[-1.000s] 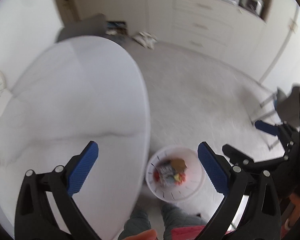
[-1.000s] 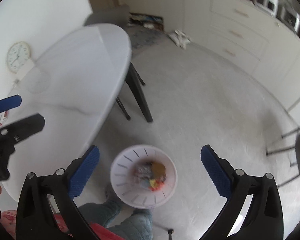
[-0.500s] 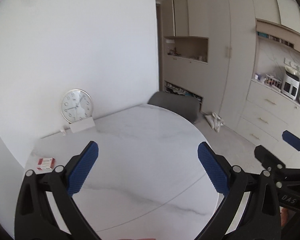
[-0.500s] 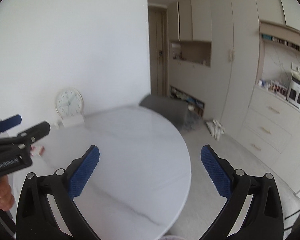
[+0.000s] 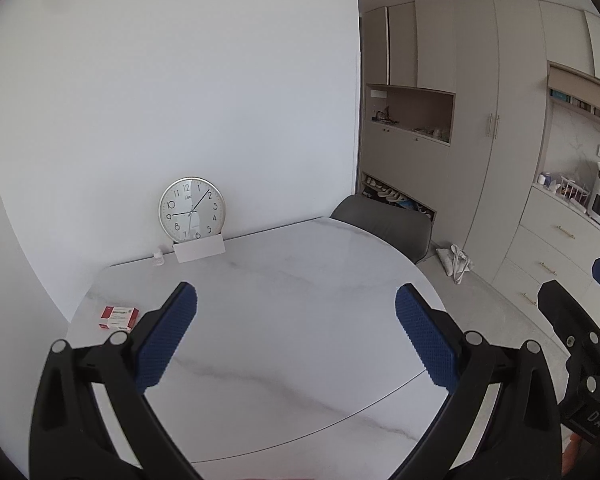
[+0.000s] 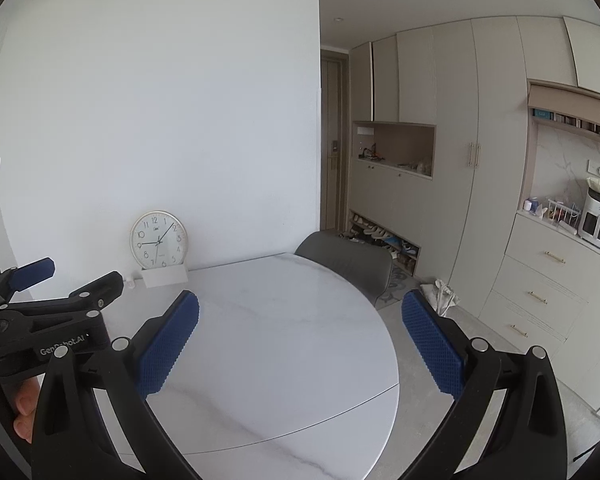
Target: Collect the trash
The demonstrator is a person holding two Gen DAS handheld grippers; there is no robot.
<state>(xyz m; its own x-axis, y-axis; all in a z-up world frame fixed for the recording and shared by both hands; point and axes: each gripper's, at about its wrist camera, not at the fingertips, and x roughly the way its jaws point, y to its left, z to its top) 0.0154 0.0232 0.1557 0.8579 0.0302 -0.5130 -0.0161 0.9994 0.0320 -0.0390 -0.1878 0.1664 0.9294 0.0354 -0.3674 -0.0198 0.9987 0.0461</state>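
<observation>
I see the white marble table (image 5: 300, 320) filling my view, a grey chair (image 5: 384, 226) behind it. Both my left gripper (image 5: 296, 336) and right gripper (image 6: 300, 340) gape wide, empty. Clock (image 5: 192, 210) against wall; small red box (image 5: 119, 317) at the table's left edge.

Round white marble-look desk (image 5: 300, 320) with faint grey veins, back edge against the white wall. On it, at the back: round silver-rimmed clock (image 5: 192, 209) standing upright, leaning on the wall, a white card (image 5: 199, 251) propped in front of it touching its base. Just left of the card, a small clear bottle (image 5: 158, 257). Near the left edge, well apart from those, a red-and-white box (image 5: 119, 317) lying flat. Thin seam line runs across the near part of the top.
</observation>
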